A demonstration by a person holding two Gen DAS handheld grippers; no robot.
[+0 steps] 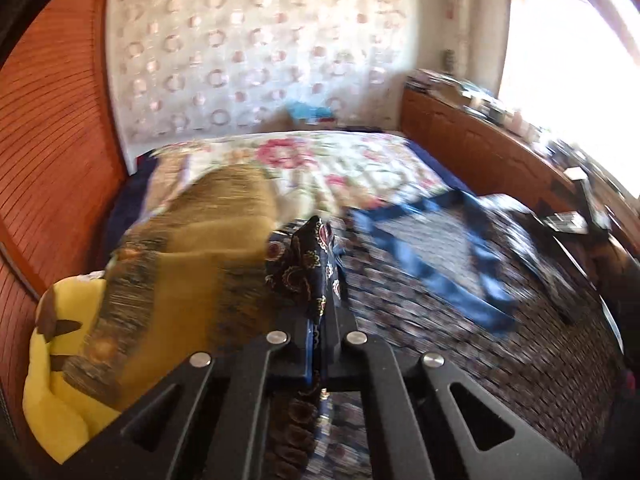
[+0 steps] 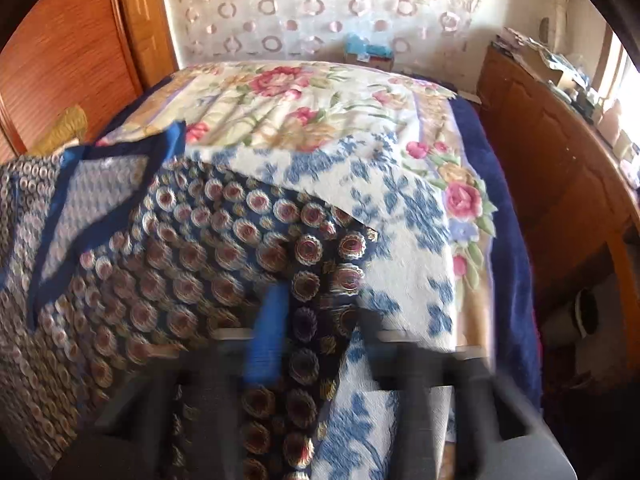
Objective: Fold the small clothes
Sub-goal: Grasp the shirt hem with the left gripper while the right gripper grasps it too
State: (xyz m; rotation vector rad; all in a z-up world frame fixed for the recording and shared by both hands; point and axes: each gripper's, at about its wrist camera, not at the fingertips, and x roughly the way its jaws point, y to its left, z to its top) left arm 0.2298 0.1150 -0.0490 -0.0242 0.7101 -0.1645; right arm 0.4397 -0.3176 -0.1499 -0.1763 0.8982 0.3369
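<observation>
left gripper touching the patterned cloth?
Touching. Left wrist view: the left gripper is shut on a bunched fold of the dark patterned cloth, which sticks up from between its fingers.

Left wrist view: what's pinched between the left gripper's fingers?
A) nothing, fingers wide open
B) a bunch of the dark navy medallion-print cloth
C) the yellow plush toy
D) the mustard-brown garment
B: the left gripper is shut on a bunch of the dark navy medallion-print cloth, which sticks up beyond its fingertips; the mustard-brown garment and the yellow plush toy lie off to the left, ungripped.
</observation>
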